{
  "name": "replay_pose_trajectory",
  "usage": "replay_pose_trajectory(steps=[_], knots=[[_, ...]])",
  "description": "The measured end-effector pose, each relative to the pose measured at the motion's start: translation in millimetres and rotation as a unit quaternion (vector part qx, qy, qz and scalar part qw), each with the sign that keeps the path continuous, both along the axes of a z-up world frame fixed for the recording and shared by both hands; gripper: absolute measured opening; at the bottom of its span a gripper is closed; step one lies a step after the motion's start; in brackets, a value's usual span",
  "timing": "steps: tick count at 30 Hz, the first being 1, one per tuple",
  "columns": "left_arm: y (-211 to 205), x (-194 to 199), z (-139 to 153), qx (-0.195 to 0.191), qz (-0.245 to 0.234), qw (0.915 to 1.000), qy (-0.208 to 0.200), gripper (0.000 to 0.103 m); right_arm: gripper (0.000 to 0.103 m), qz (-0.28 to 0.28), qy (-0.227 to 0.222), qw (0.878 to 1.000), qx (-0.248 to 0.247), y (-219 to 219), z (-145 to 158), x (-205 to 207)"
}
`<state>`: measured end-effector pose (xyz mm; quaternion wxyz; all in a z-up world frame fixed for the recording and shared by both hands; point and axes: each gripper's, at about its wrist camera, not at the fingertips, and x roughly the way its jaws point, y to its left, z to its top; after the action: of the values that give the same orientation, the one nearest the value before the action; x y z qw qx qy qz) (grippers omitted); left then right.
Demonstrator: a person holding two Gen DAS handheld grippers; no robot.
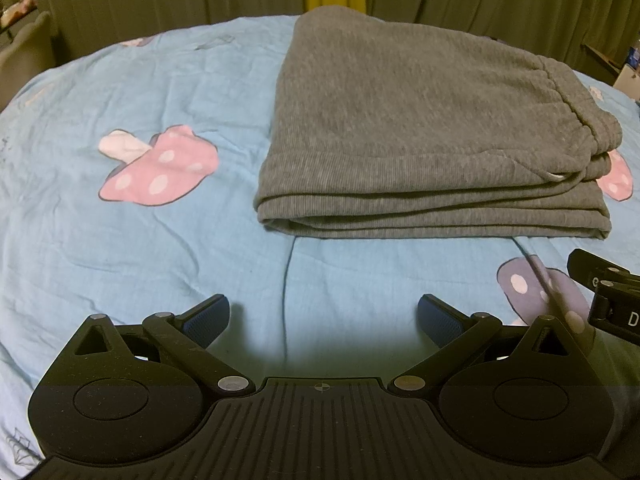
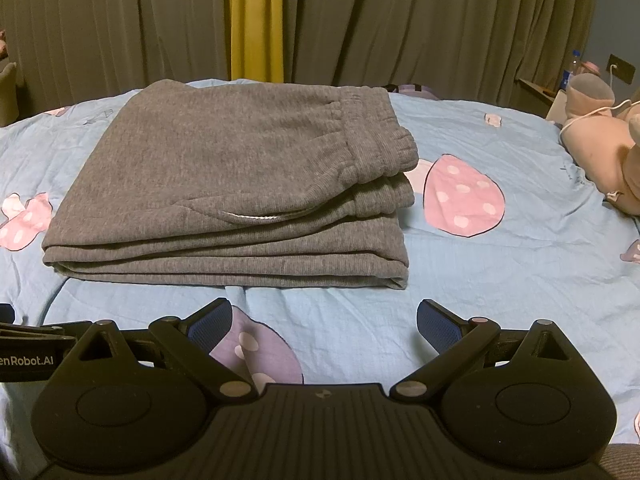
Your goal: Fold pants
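Grey knit pants point(image 1: 420, 128) point(image 2: 232, 184) lie folded in a flat stack of several layers on the light blue bedspread point(image 1: 160, 232) point(image 2: 500, 280). The elastic waistband point(image 2: 372, 136) lies on top at the right, and a white drawstring end peeks out below it. My left gripper point(image 1: 323, 316) hovers open just in front of the stack's near edge, nothing between its blue-padded fingers point(image 1: 208, 320). My right gripper point(image 2: 324, 320) is likewise open and empty, a short way in front of the stack. Part of the right gripper shows at the right edge of the left wrist view.
The bedspread carries pink and purple mushroom prints point(image 1: 160, 168) point(image 2: 464, 200). Grey and yellow curtains point(image 2: 256, 20) hang behind the bed. A plush toy point(image 2: 600, 148) with a white cord lies at the bed's right side, near a bottle point(image 2: 573, 68) on a side table.
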<state>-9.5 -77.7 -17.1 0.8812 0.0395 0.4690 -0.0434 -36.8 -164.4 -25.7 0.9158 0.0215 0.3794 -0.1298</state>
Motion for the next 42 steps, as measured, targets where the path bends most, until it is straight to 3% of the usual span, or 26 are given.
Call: replay_pose_trajectory(steps=[42], knots=[[-1.0,0.3,-1.7,0.005,-0.002,1.0000,0.004,0.103,0.099,-0.001,-0.003,1.000,0.008,-3.4,1.9,-1.8]])
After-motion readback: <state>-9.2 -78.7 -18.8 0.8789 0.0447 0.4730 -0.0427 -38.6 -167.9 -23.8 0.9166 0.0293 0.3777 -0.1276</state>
